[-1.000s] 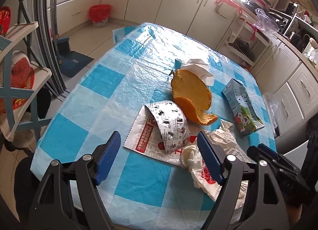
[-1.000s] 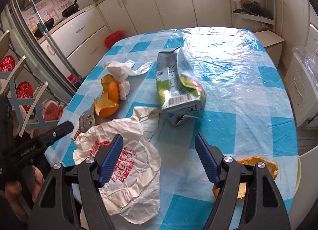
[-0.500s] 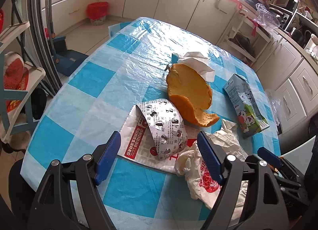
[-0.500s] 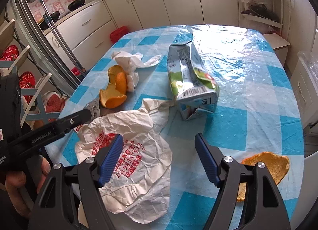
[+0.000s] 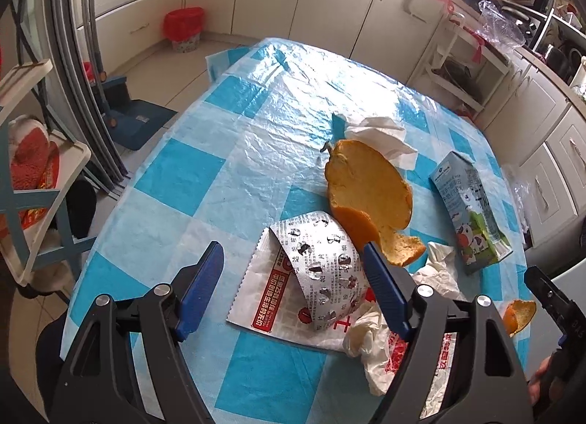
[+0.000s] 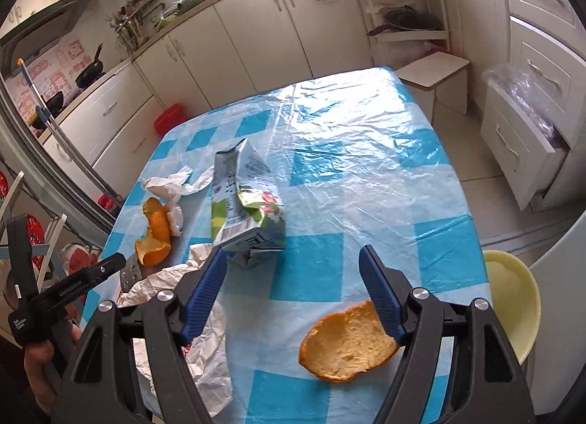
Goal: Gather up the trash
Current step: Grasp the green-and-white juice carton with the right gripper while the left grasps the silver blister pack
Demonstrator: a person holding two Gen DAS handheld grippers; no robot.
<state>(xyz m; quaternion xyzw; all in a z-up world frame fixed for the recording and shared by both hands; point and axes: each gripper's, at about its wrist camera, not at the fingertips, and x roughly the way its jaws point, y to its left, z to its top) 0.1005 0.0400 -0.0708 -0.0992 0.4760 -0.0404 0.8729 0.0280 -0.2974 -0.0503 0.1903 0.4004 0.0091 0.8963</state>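
Trash lies on a blue-and-white checked tablecloth [image 5: 219, 174]. My left gripper [image 5: 293, 262] stands open above a curled silver blister pack [image 5: 322, 262] on a red-printed wrapper [image 5: 263, 299]. Beyond it sit a large orange peel [image 5: 366, 189], a white tissue [image 5: 381, 134] and a crushed milk carton [image 5: 468, 215]. A crumpled white plastic bag [image 5: 370, 339] lies under the left gripper's right finger. My right gripper [image 6: 293, 270] is open and empty over the cloth. The milk carton [image 6: 245, 204] is just ahead of it, and a second orange peel [image 6: 348, 343] lies by its right finger.
A red bin [image 5: 183, 26] stands on the floor by the white cabinets. A pale yellow bowl or stool [image 6: 512, 299] sits off the table's right edge. A small white stool [image 6: 436, 68] is at the far corner, and a folding rack [image 5: 33, 167] stands at the left.
The right gripper has swung to the right, so the second orange peel now lies close under its right finger. The left gripper has edged forward over the blister pack. Both stayed open.
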